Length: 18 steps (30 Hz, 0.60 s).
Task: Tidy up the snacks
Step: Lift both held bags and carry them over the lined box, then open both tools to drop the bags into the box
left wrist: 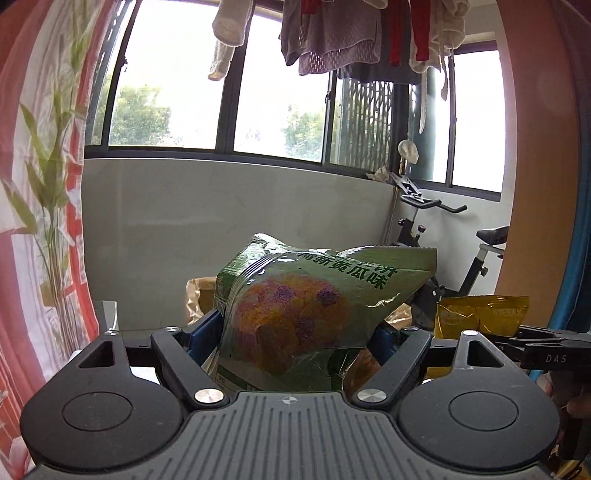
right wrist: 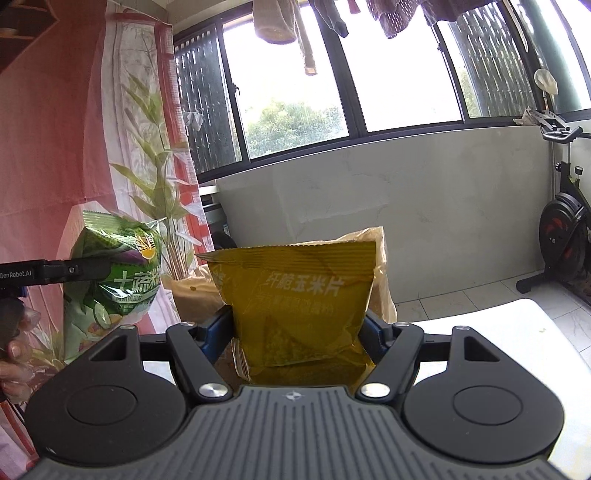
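Observation:
My left gripper (left wrist: 295, 332) is shut on a green snack bag (left wrist: 306, 302) with a picture of orange and purple chips, held up in the air. The same green snack bag (right wrist: 114, 280) shows at the left of the right wrist view, clamped by the left gripper (right wrist: 107, 271). My right gripper (right wrist: 299, 325) is shut on a yellow corn chip bag (right wrist: 299, 306), also held up. That yellow bag (left wrist: 480, 314) shows at the right of the left wrist view. A brown paper bag (right wrist: 380, 258) stands open just behind the yellow bag.
A white table surface (right wrist: 498, 332) lies below at the right. A grey low wall (left wrist: 229, 229) with windows runs behind. An exercise bike (right wrist: 565, 229) stands at the far right. A red and white curtain (left wrist: 44, 221) hangs at the left. Laundry (left wrist: 340, 33) hangs overhead.

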{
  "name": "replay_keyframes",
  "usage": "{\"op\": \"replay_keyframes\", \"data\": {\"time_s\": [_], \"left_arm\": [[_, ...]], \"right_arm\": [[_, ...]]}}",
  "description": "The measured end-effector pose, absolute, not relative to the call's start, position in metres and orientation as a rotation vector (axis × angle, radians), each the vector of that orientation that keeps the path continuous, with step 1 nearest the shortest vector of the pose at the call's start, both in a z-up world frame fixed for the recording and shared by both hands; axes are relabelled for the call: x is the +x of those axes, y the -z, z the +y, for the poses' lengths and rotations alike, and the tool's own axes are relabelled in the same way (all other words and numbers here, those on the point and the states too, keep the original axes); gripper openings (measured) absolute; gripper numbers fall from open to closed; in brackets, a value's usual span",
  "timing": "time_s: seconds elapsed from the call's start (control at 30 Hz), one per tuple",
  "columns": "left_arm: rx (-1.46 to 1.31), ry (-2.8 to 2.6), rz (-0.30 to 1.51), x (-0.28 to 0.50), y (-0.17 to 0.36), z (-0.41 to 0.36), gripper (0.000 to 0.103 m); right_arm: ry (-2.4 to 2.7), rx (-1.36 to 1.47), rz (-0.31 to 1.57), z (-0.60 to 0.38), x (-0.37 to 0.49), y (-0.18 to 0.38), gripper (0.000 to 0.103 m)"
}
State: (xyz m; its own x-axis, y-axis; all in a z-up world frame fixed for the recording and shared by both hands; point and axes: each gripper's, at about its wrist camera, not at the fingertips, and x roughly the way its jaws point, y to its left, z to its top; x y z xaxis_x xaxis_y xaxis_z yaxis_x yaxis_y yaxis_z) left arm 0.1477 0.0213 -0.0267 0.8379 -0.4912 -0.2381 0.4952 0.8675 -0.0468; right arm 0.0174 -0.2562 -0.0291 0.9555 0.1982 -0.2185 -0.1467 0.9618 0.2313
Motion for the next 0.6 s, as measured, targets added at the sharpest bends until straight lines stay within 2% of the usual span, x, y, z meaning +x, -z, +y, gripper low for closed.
{"op": "replay_keyframes", "data": {"time_s": [0.33, 0.6], "left_arm": [[-0.128, 0.526, 0.223, 0.228, -0.003, -0.003, 0.084], [-0.214, 0.496, 0.225, 0.285, 0.003, -0.022, 0.084]], "right_arm": [[-0.220, 0.226, 0.154, -0.267, 0.088, -0.026, 0.072], [-0.230, 0.277, 0.162, -0.269, 0.162, -0.018, 0.072]]}}
